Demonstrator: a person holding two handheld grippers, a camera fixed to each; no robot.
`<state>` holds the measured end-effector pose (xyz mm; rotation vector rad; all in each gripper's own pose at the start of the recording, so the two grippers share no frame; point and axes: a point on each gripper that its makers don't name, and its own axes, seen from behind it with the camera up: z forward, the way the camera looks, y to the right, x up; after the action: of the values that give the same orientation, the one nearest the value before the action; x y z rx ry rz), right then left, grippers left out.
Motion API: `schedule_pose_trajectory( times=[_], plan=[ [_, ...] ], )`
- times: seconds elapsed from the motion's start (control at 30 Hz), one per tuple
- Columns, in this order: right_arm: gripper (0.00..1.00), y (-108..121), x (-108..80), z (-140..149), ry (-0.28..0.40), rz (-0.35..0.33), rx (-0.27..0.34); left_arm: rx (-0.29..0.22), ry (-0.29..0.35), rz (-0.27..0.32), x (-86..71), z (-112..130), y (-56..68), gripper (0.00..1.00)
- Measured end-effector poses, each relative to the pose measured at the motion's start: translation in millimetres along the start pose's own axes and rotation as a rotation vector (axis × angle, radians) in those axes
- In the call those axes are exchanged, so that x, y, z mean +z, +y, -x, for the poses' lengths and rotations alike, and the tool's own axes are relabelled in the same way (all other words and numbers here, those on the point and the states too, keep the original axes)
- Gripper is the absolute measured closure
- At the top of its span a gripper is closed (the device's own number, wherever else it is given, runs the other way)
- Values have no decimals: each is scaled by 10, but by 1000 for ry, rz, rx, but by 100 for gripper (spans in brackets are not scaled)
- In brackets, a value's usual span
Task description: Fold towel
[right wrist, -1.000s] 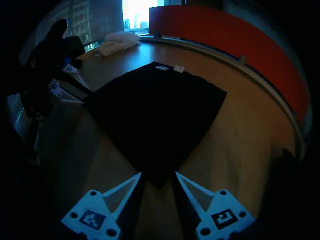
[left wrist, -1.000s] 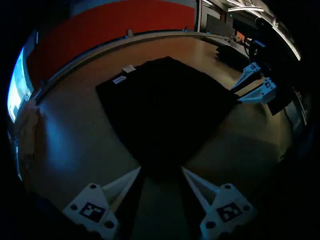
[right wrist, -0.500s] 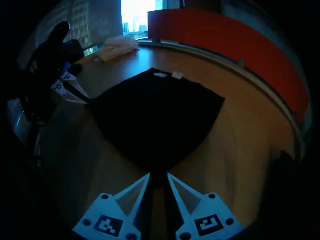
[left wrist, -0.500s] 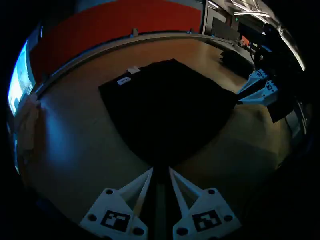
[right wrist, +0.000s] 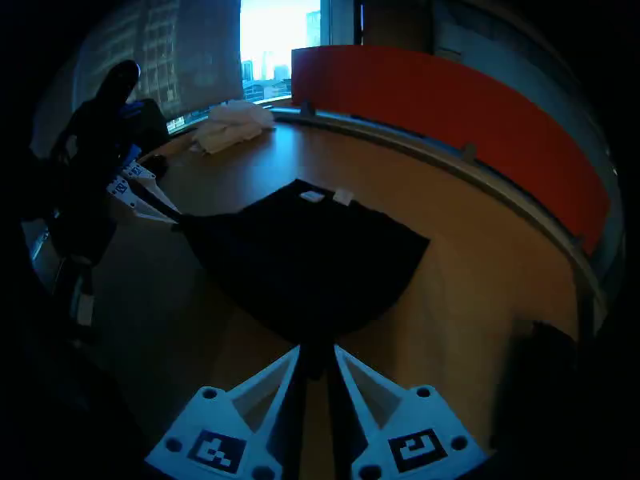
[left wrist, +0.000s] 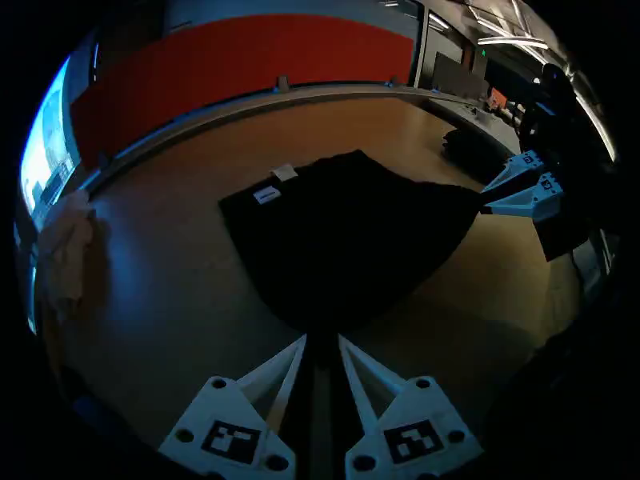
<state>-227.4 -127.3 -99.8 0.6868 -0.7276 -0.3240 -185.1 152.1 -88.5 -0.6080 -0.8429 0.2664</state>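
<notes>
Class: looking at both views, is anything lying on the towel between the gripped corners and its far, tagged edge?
Nothing visible does. The black towel is bare on top right up to its white tags; the pale cloth pile lies well aside.

Left claw (left wrist: pixel 322 352) and right claw (right wrist: pixel 318 356) each stand nearly closed, seemingly pinching a towel (left wrist: pixel 352 232) corner.

Solid black towel (left wrist: pixel 352 232), two small white tags (left wrist: pixel 268 194) at its far edge. Under the towel the table (left wrist: pixel 160 264) is tan-brown wood, the panel (left wrist: pixel 240 56) behind the towel plain red-orange, the cloth pile (right wrist: pixel 232 124) beyond the towel cream. Both the left gripper (left wrist: pixel 322 344) and right gripper (right wrist: pixel 317 354) are white, with black-and-white square markers (left wrist: pixel 230 442) on each finger.
</notes>
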Motion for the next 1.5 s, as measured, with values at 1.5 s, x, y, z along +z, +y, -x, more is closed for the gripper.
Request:
schedule_pose_trajectory(
  times=[1.5],
  plan=[
    [85, -116, -550, -372, 36, -14, -10, -103, 57, -15, -576, -417, 109, 89]
  ],
)
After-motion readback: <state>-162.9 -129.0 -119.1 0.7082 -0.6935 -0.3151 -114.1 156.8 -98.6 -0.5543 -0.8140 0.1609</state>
